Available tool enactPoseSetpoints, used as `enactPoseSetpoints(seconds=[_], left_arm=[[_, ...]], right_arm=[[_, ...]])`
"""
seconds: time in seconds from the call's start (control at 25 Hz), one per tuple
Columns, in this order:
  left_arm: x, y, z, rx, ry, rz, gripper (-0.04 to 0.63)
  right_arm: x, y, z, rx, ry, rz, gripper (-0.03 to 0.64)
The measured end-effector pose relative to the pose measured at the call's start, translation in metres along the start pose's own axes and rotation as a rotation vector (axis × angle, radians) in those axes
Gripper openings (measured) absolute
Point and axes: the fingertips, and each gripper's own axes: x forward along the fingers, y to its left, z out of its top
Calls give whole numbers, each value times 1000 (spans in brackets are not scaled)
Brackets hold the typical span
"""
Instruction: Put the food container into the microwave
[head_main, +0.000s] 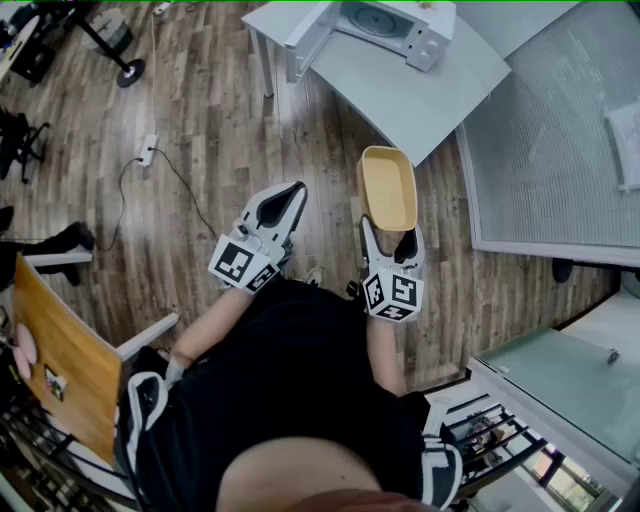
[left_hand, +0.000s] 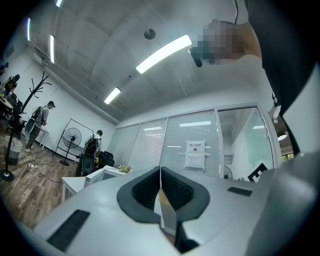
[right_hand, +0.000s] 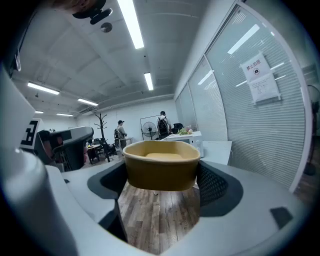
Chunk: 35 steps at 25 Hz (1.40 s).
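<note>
A tan, open-topped food container (head_main: 388, 188) is held out in front of me over the wooden floor, my right gripper (head_main: 391, 238) shut on its near end. In the right gripper view the food container (right_hand: 161, 164) fills the gap between the jaws, held level. The white microwave (head_main: 385, 25) stands on a grey table (head_main: 420, 95) ahead, its door (head_main: 305, 35) swung open to the left; in the right gripper view the microwave (right_hand: 186, 136) shows small beyond the container. My left gripper (head_main: 280, 215) hangs beside the right one, shut with nothing in it, the left gripper (left_hand: 160, 192) pads pressed together.
A glass partition with blinds (head_main: 545, 150) runs along the right, close to the table. A wooden chair (head_main: 60, 350) stands at my left. A power strip and cable (head_main: 147, 150) lie on the floor to the left. Several people and a fan (right_hand: 148, 129) are far across the room.
</note>
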Motion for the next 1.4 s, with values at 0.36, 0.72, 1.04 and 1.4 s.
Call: enactPoseSetpoints(seconds=[0.36, 0.72, 1.04, 1.4], left_arm=[[-2, 8, 3, -9, -3, -6, 28], [-18, 26, 9, -26, -12, -5, 28], [-33, 56, 6, -79, -16, -36, 28], [33, 102, -20, -68, -5, -11, 28]], right_arm=[[4, 7, 0, -10, 1, -3, 451], [12, 26, -1, 4, 9, -20, 451], [32, 51, -10, 13, 12, -44, 453], [122, 7, -6, 57, -1, -31, 453]])
